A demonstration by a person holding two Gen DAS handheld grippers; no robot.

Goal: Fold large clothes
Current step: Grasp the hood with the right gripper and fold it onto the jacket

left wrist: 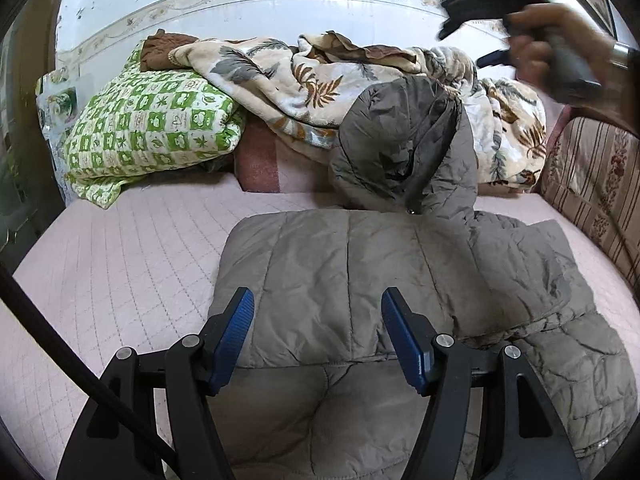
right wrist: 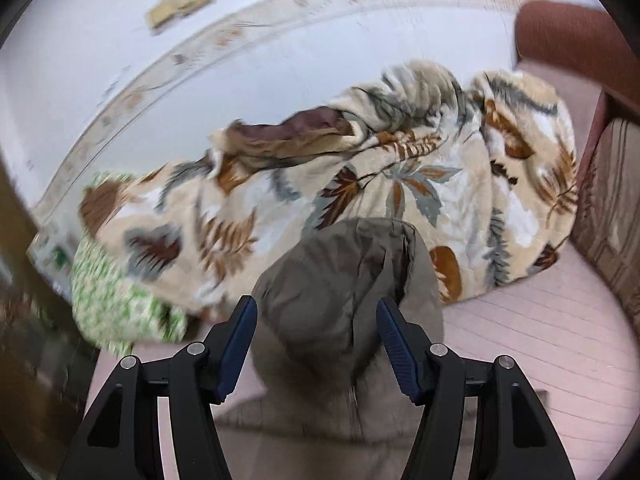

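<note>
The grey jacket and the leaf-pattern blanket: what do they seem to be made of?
The jacket looks like thin, slightly shiny synthetic cloth over padding: stitched puffy panels, fine wrinkles. The blanket looks like soft plush fleece: a fuzzy matte pile and thick rounded folds. Neither fibre can be confirmed.

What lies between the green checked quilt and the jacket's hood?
In the left wrist view, a reddish-brown cushion on the pink sheet fills the gap between green quilt and hood.

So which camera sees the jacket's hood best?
The left wrist view: the hood shows whole and sharp, propped against the leafy blanket. The right wrist view shows the hood close but blurred, partly behind the right gripper.
</note>
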